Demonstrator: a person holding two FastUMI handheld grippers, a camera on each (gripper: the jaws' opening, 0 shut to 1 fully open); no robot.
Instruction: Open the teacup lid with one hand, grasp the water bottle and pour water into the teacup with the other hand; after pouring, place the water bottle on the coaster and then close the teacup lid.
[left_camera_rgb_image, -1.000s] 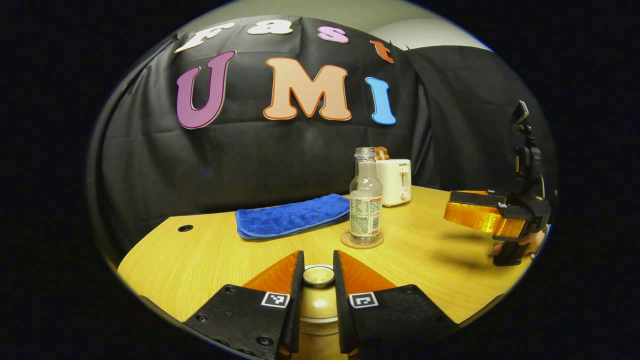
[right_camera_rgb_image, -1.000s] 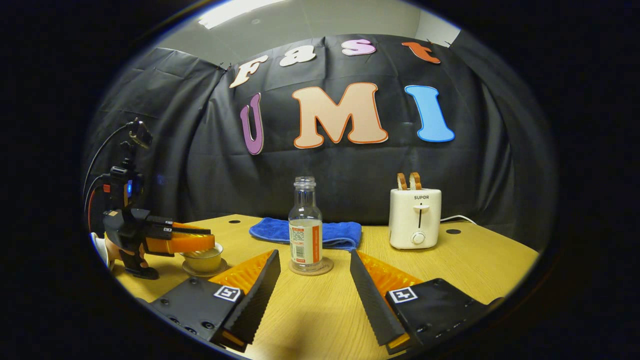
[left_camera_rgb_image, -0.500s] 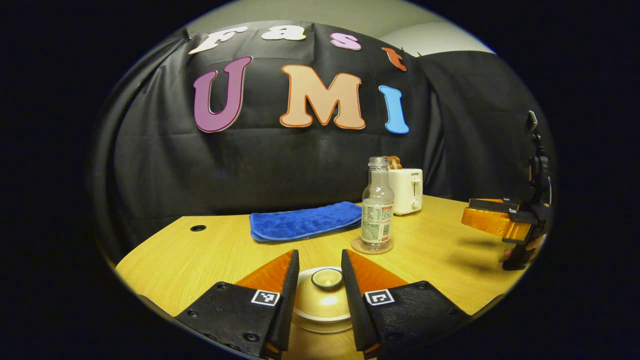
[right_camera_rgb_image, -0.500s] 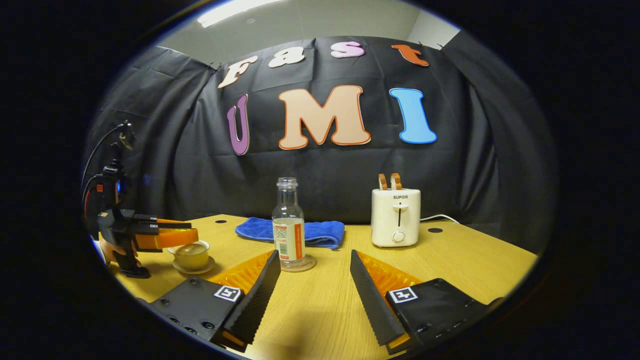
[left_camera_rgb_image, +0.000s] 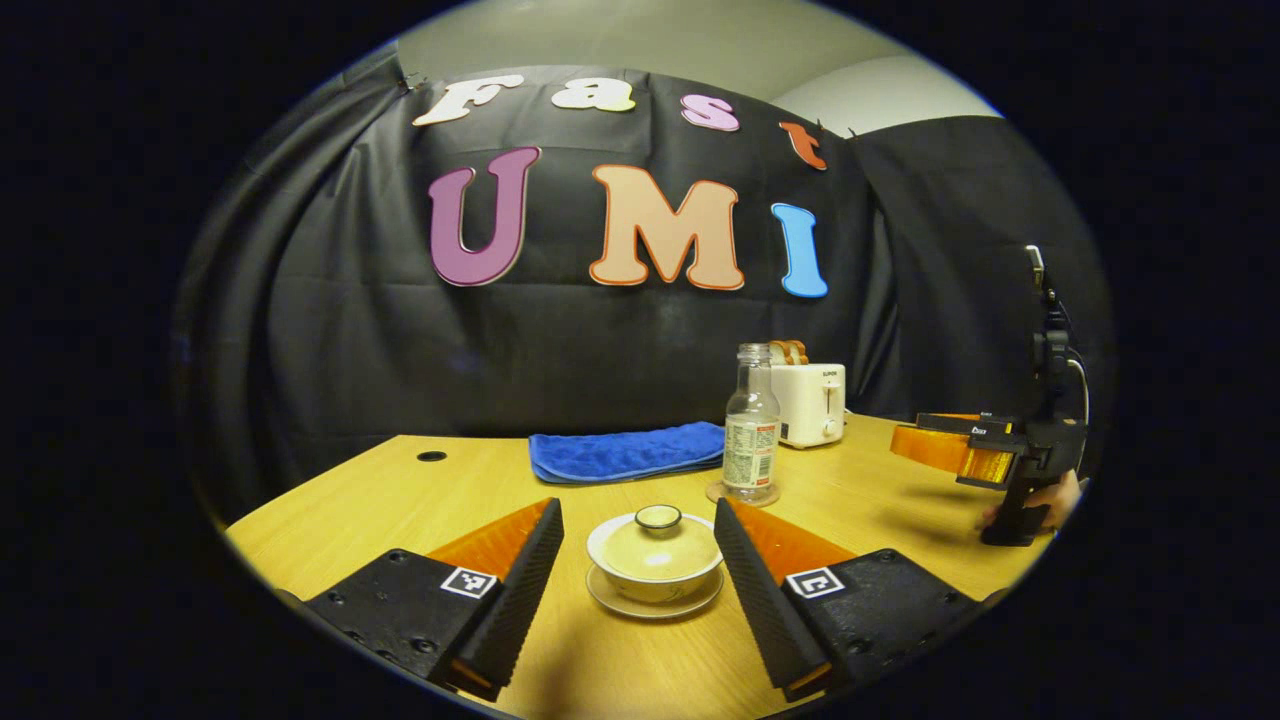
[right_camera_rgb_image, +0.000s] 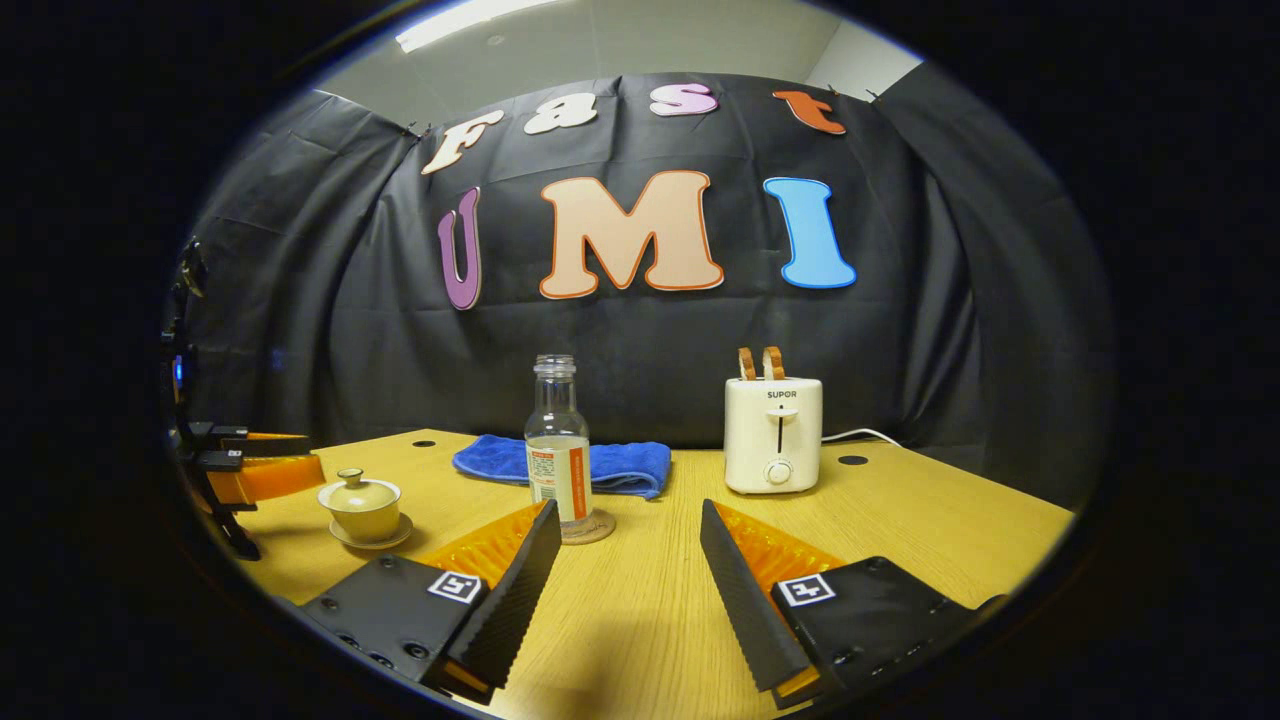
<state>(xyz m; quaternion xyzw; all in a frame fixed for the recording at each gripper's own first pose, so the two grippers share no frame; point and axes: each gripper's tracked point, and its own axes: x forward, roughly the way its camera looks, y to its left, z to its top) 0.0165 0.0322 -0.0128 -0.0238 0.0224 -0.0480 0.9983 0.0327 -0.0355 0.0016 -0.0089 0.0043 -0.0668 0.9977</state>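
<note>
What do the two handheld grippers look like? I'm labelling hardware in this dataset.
Both match: the left gripper and right gripper have black bodies, each half bearing a small square black-and-white marker, and wedge-shaped fingers that are translucent orange outside with black ribbed pads inside. Seen side-on, the right gripper has a black pistol handle and an upright black mast with a cable.

The left gripper (left_camera_rgb_image: 637, 545) hangs level, its 2 fingers spread wide. The right gripper (right_camera_rgb_image: 622, 560) is also spread, held by a hand (left_camera_rgb_image: 1050, 497).

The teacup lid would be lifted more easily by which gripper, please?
Left: the left gripper has its open jaws aimed at the teacup lid; the right gripper faces the water bottle.
</note>
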